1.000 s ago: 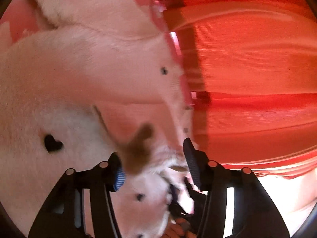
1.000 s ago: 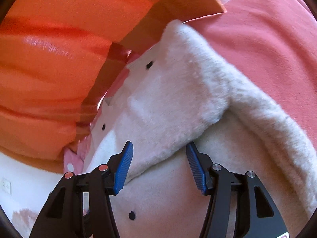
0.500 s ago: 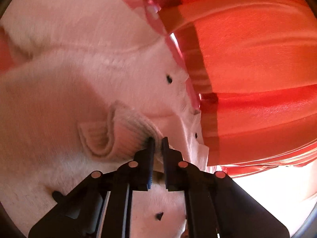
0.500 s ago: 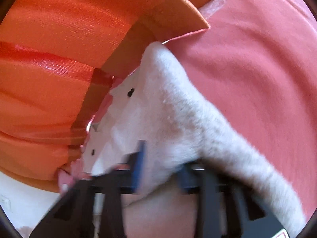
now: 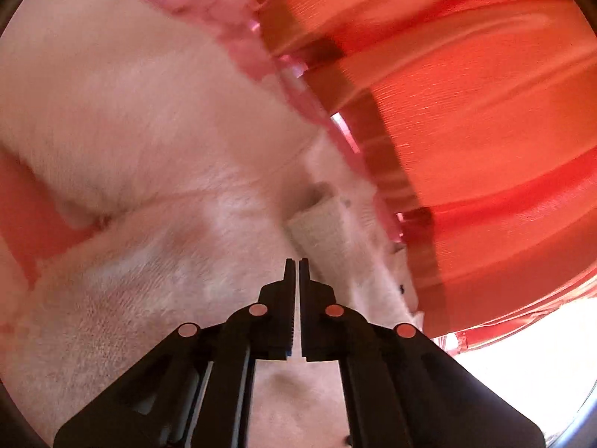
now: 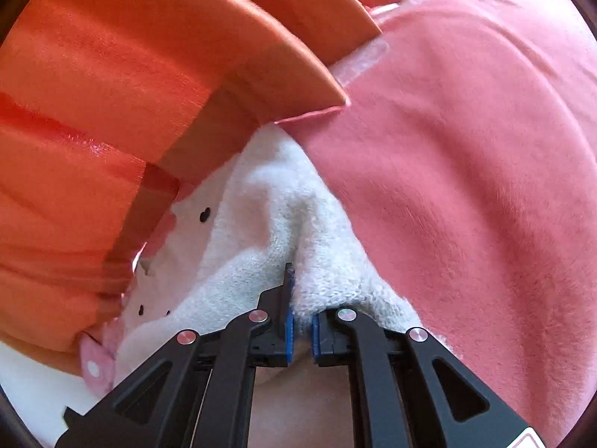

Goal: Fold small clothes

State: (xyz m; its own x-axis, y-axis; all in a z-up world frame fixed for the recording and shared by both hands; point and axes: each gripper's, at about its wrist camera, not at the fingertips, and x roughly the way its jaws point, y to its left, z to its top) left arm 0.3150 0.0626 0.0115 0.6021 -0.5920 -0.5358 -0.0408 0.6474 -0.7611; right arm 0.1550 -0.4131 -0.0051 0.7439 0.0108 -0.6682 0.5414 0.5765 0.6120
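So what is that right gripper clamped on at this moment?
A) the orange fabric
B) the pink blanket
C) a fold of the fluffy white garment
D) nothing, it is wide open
C: in the right wrist view the right gripper has just been closing and now pinches a bunched fold of the fluffy white garment, with the pink blanket off to one side.
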